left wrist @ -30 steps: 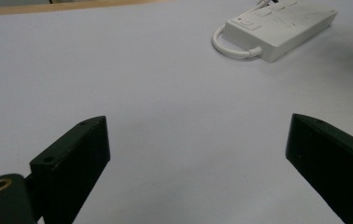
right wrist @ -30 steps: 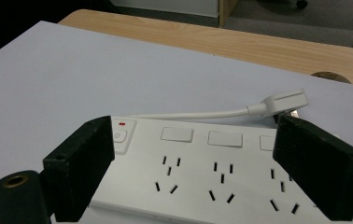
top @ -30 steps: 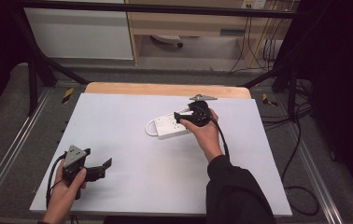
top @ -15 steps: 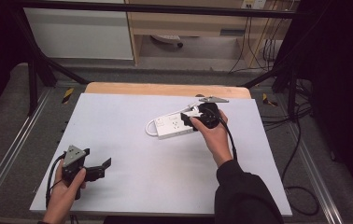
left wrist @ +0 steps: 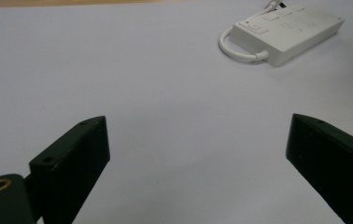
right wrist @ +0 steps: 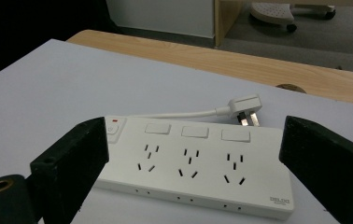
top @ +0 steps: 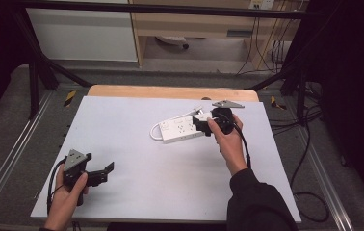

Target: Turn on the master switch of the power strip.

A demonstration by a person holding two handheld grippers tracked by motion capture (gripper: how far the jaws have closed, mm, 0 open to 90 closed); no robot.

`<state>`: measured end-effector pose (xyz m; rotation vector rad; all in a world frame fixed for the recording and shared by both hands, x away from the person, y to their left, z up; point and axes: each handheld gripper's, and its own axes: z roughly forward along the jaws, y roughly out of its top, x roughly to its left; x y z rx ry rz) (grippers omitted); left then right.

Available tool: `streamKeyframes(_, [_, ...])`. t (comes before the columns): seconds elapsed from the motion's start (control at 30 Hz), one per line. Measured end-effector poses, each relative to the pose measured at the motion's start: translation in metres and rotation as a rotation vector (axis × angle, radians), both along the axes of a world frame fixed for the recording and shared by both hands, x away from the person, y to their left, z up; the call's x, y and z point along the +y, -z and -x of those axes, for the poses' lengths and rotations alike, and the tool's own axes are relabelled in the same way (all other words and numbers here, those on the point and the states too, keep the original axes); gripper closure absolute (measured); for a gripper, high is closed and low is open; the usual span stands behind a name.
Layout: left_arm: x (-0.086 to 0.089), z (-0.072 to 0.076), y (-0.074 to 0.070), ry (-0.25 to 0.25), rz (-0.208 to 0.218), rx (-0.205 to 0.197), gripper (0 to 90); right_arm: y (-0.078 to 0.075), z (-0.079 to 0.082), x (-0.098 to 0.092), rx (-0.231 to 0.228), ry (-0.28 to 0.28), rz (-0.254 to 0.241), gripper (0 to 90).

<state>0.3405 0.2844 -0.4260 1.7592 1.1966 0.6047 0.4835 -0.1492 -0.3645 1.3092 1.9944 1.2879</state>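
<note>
A white three-socket power strip (top: 182,129) lies flat on the white table top (top: 170,183), right of centre toward the far side. Its cord loops round to a white plug (right wrist: 245,108) lying behind it. My right gripper (top: 200,125) is open at the strip's right end, jaws pointing left along it. In the right gripper view the strip (right wrist: 193,163) lies between and below the wide-spread jaws of that gripper (right wrist: 195,128), untouched. My left gripper (top: 98,162) is open near the front left corner, holding nothing. The left gripper view has the strip (left wrist: 291,30) far off beyond its gripper (left wrist: 198,126).
A bare wooden strip of table (top: 170,91) runs along the far edge. Black frame posts (top: 35,72) stand at the back corners, and cables (top: 310,144) hang off the right side. A white cabinet (top: 84,33) stands on the floor beyond.
My right gripper has drawn back to the right from over the power strip, uncovering more of its right half. The strip and the left gripper have stayed put.
</note>
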Motion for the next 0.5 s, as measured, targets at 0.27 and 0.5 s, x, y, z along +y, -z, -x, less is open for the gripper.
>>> streamKeyframes(0.27, [-0.007, -0.010, 0.000, 0.015, 0.008, -0.021, 6.1, -0.003, 0.012, -0.009, -0.022, -0.001, -0.020, 9.0])
streamKeyframes(0.5, [-0.009, -0.012, 0.000, 0.034, -0.002, -0.024, 6.1, -0.008, 0.030, -0.020, -0.054, -0.020, -0.024, 9.0])
